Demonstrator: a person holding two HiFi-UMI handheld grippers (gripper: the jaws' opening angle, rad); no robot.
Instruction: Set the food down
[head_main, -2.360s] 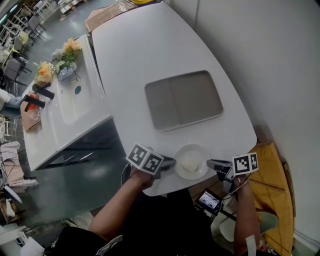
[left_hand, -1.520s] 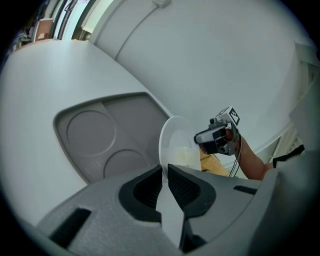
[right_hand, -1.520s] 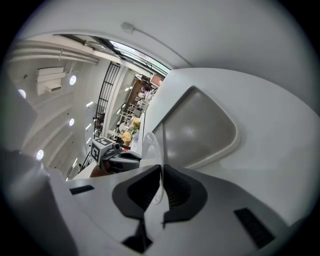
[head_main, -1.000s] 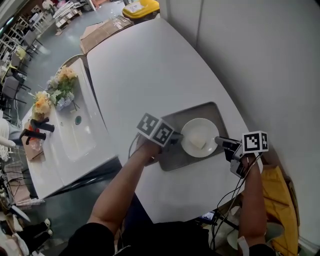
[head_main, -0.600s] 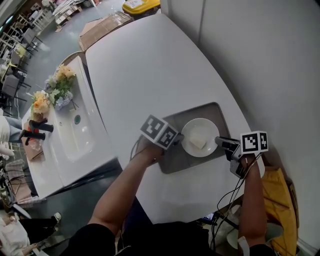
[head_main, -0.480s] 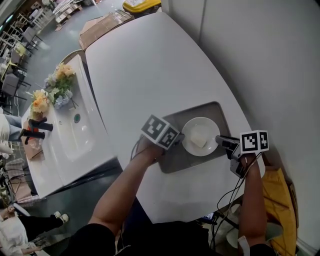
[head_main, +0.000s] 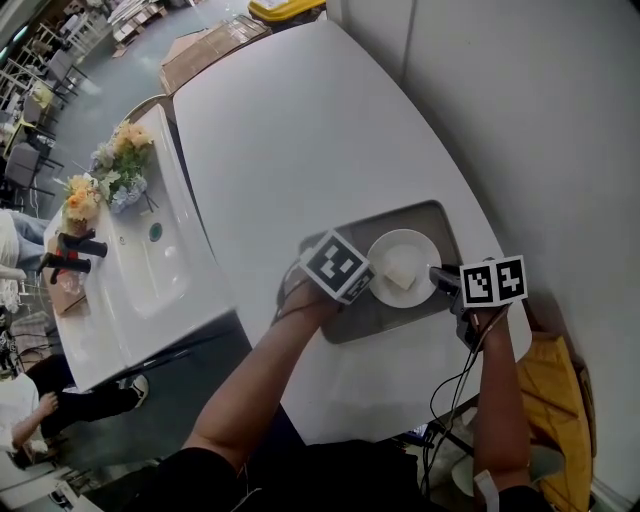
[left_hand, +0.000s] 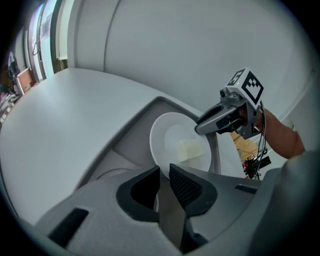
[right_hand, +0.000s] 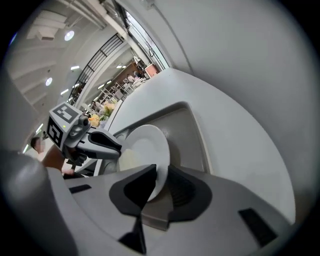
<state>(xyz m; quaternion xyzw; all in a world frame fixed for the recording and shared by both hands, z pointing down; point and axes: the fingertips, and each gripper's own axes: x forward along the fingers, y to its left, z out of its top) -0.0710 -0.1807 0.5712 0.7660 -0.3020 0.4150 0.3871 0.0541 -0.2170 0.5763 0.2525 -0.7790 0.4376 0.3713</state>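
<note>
1. Table (head_main: 300, 130): white with rounded corners, it fills most of my head view and ends against a pale wall on the right.
2. Side table (head_main: 175, 265): also white, it stands just left of the big one, with flowers (head_main: 108, 172) toward its far end.
3. Tray (head_main: 372, 320): grey and rectangular with rounded corners, it lies flat near the table's near right edge.
4. Plate (head_main: 392, 248): white and round, it sits in the tray's right half, between my two grippers.
5. Left gripper (left_hand: 164, 171): I hold it at the plate's left rim, pointing steeply down. Its jaws have just been opening. The rim stands in the narrow gap between them, and the pads do not press on it.
6. Right gripper (right_hand: 161, 172): I hold it at the opposite rim, also angled down. Its jaws have just been opening too. The rim stands between them with a clear gap to one ribbed pad, so my grip is loose here as well.
7. Food (head_main: 403, 272): a pale, squarish block, it lies near the plate's middle, apart from both grippers.
</note>
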